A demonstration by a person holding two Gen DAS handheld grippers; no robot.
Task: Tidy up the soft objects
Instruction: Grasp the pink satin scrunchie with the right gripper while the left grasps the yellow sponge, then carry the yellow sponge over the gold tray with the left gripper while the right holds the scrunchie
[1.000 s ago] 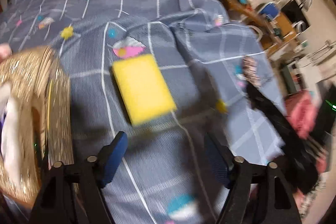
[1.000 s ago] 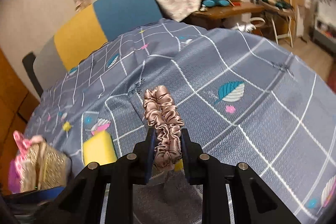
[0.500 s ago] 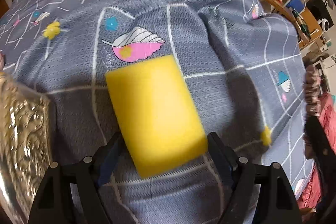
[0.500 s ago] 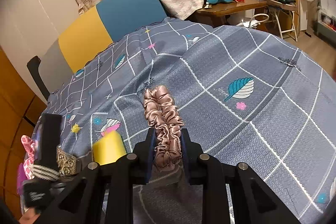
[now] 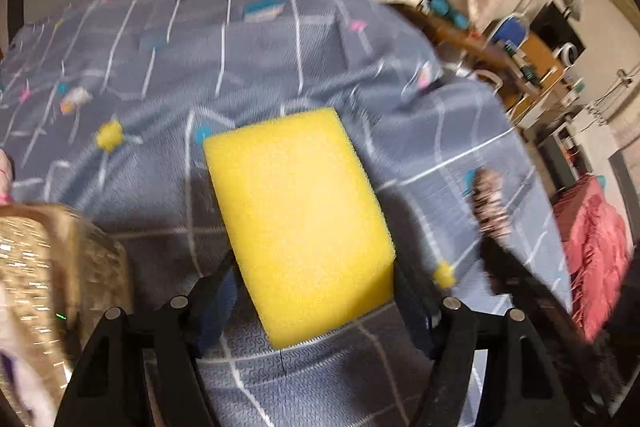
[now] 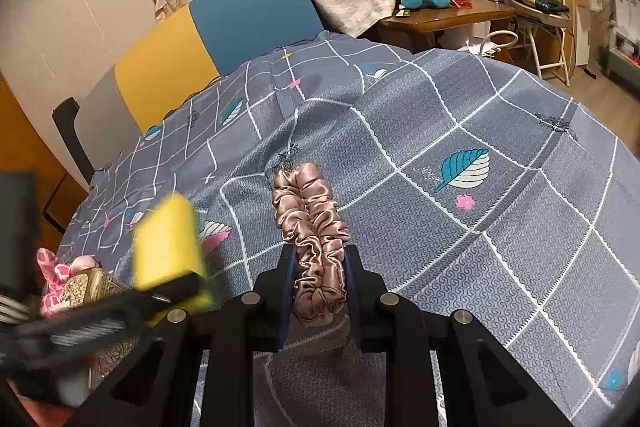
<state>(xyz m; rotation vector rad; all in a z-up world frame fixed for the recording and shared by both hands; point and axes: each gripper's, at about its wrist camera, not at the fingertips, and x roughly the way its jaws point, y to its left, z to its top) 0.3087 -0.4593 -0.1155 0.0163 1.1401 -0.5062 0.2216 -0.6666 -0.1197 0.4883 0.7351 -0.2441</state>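
Observation:
A yellow sponge (image 5: 300, 219) sits between the fingers of my left gripper (image 5: 314, 291). Its jaws are closing, and both pads press on the sponge's sides. In the right wrist view the sponge (image 6: 166, 243) hangs tilted above the cloth, in the left gripper (image 6: 120, 311). My right gripper (image 6: 318, 267) is shut on a dusty-pink satin scrunchie (image 6: 310, 223), which stretches forward over the grey patterned bedspread (image 6: 440, 227). The scrunchie (image 5: 490, 195) also shows, blurred, at the right of the left wrist view.
A golden glittery box (image 5: 48, 259) stands at the left, with a pink patterned soft thing (image 6: 50, 267) in it. A yellow and blue headboard (image 6: 224, 39) lies beyond the bed. A wooden table (image 6: 444, 15) and a red cloth (image 5: 592, 251) are off to the right.
My left gripper came forward around the sponge and closed on it, and the sponge now sits tilted above the cloth. The right gripper has stayed still with the scrunchie.

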